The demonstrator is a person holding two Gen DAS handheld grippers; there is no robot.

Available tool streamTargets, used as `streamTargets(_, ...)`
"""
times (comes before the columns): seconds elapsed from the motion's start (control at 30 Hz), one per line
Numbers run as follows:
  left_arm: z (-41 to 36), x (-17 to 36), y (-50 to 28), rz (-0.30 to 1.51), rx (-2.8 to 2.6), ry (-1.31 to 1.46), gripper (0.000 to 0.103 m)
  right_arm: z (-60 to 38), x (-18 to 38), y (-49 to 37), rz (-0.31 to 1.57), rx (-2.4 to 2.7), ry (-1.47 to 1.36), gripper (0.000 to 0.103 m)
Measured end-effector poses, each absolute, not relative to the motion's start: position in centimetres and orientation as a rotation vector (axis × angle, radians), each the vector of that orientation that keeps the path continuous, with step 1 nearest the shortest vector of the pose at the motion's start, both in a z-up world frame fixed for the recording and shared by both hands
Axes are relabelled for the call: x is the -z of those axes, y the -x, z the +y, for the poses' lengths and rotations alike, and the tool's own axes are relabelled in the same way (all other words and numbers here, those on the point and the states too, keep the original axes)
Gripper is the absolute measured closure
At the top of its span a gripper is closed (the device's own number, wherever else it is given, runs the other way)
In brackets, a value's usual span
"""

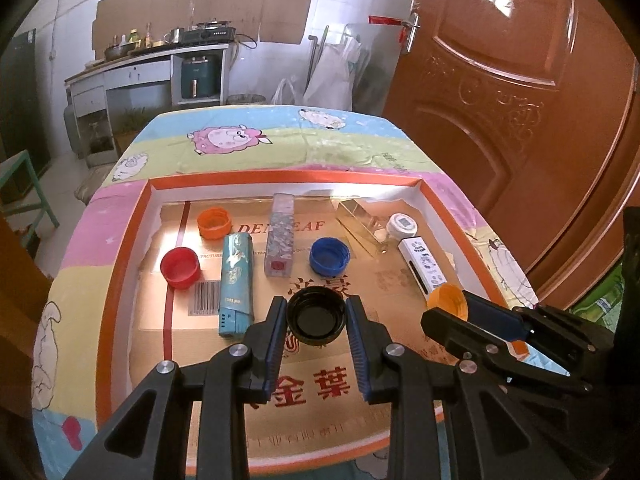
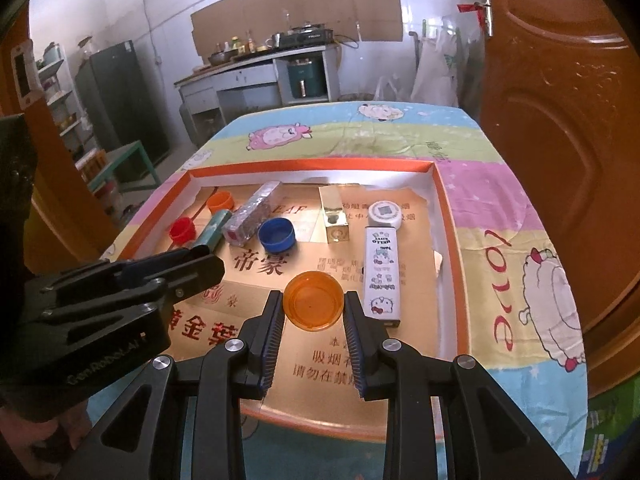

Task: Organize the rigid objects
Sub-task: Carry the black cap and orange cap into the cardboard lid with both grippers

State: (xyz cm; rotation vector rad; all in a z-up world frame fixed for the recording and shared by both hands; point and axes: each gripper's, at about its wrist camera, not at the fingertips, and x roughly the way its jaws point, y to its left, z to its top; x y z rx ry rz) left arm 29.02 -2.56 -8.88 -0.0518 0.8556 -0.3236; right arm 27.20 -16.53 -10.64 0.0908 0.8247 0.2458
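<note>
My left gripper is shut on a black bottle cap, its open side up, just above the tray's cardboard floor. My right gripper is shut on an orange cap; it also shows in the left wrist view. In the orange-rimmed tray lie a red cap, another orange cap, a blue cap, a teal box, a grey patterned box, a gold box, a white Hello Kitty box and a round white item.
The tray sits on a table with a sheep-print cloth. A brown door stands close on the right. A kitchen counter with a stove is at the back. A green stool is at the left.
</note>
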Motion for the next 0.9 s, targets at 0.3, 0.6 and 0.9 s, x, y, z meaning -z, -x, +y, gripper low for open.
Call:
streamTargets(0.3, -2.7, 10.1, -30.4, 0.881, 0.314, 0.044, 0.073, -16.2, 11.1, -29.2, 0.833, -0.265, -0.075, 0.072)
streamTargets(0.6, -2.9, 10.4, -31.0, 0.879, 0.308, 0.036, 0.073, -16.1, 11.4, -30.0, 0.836, -0.27, -0.068, 0.072)
streamTargets(0.9, -2.8, 10.9, -31.5, 0.887, 0.298, 0.03, 0.073, -15.9, 11.9, -30.5, 0.849, -0.273, -0.058, 0.072)
